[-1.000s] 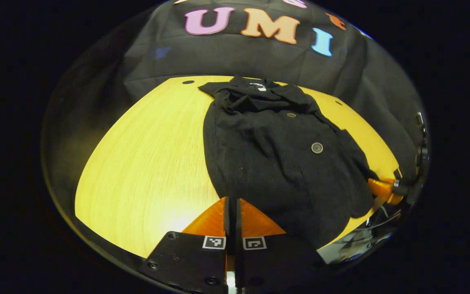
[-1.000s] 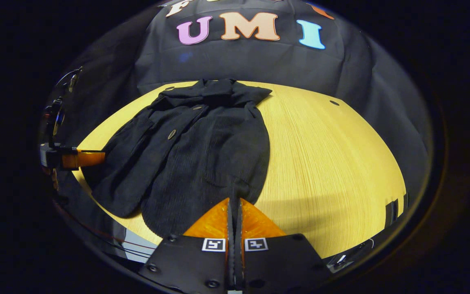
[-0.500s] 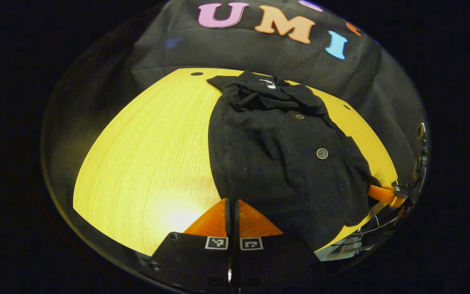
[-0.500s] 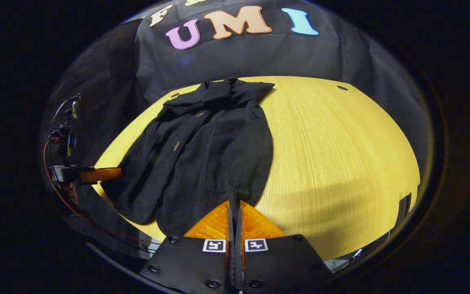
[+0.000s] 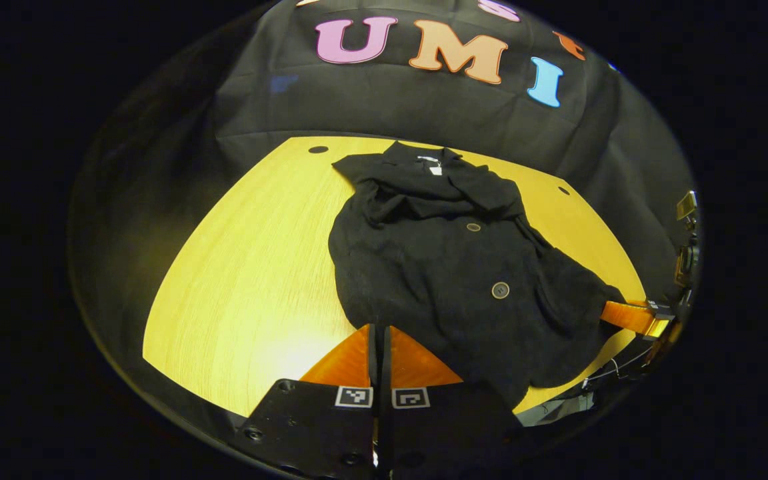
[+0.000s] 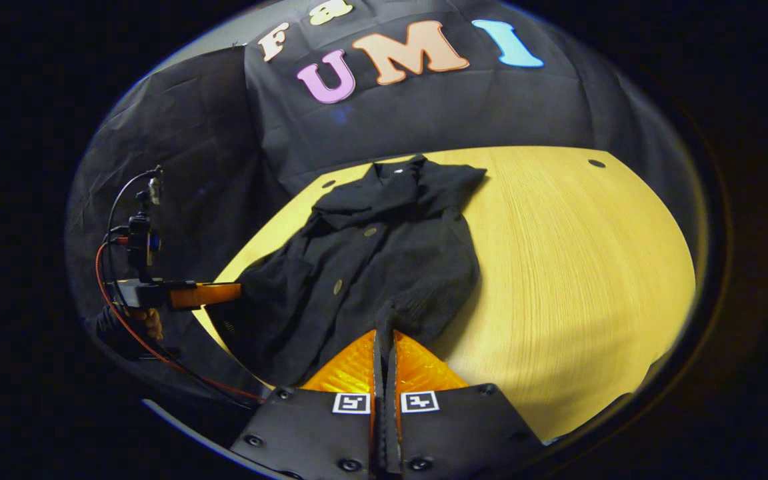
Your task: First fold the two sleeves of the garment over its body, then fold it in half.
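Fingers of both the left gripper (image 5: 379, 328) and right gripper (image 6: 384, 333) pinch the hem of the black ribbed buttoned garment (image 5: 447, 267), rumpled on the wood-grain table (image 5: 251, 280).

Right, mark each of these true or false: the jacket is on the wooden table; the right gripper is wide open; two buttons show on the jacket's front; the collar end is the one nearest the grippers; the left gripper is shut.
1. The black jacket lies on the yellow wooden table. True.
2. The right gripper is wide open. False: it is shut, pinching the jacket's hem.
3. Two round buttons show on the jacket's front. True.
4. The collar is the end nearest the grippers. False: it lies at the far end, by the booth wall.
5. The left gripper is shut. True, at the hem's other corner.
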Available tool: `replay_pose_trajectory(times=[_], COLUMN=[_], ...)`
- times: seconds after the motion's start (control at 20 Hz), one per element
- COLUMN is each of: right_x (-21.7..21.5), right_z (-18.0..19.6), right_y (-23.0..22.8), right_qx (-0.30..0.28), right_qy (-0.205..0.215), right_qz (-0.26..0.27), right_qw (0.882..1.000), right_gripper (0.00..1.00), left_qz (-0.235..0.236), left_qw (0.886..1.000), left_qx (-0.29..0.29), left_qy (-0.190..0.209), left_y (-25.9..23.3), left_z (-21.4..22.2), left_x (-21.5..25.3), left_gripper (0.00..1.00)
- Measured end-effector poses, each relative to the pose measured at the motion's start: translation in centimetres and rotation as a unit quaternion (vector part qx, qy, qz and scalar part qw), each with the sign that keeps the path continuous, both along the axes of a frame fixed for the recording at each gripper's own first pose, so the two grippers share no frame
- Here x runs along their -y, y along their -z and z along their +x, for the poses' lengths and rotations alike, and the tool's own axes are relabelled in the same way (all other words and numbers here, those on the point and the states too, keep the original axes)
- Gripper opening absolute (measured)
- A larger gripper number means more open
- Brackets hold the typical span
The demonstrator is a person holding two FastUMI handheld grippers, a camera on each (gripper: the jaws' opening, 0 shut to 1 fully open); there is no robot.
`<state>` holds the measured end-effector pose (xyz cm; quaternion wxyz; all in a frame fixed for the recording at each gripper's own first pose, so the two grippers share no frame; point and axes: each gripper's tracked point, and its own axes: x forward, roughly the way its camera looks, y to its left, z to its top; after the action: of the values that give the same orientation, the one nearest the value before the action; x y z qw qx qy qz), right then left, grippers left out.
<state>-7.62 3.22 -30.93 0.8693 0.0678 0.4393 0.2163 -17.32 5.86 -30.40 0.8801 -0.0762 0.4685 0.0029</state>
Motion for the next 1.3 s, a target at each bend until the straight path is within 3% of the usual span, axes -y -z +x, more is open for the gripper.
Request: replay_pose_trajectory(times=[0.5, 1.05, 1.3], right_x=[-1.2, -1.6, -2.2], right_z=[7.9, 16.7, 20.3], right_y=[-5.2, -9.6, -11.3], right_qx=[0.06, 0.117, 0.135], right_qy=[-0.002, 0.043, 0.056], right_qz=[0.019, 0.026, 0.029], right_qw=[0.998, 0.992, 0.989], right_gripper=[0.02, 0.02, 0.02], left_qz=[-0.016, 0.008, 0.009], left_qw=[0.998, 0.994, 0.993], left_qx=[0.053, 0.107, 0.115], left_qy=[-0.006, 0.014, 0.003], left_y=[-2.9, -5.1, -5.0], left_z=[7.9, 17.1, 20.6], left_x=[-0.9, -3.4, -4.4], left_gripper=[0.0, 0.0, 0.0])
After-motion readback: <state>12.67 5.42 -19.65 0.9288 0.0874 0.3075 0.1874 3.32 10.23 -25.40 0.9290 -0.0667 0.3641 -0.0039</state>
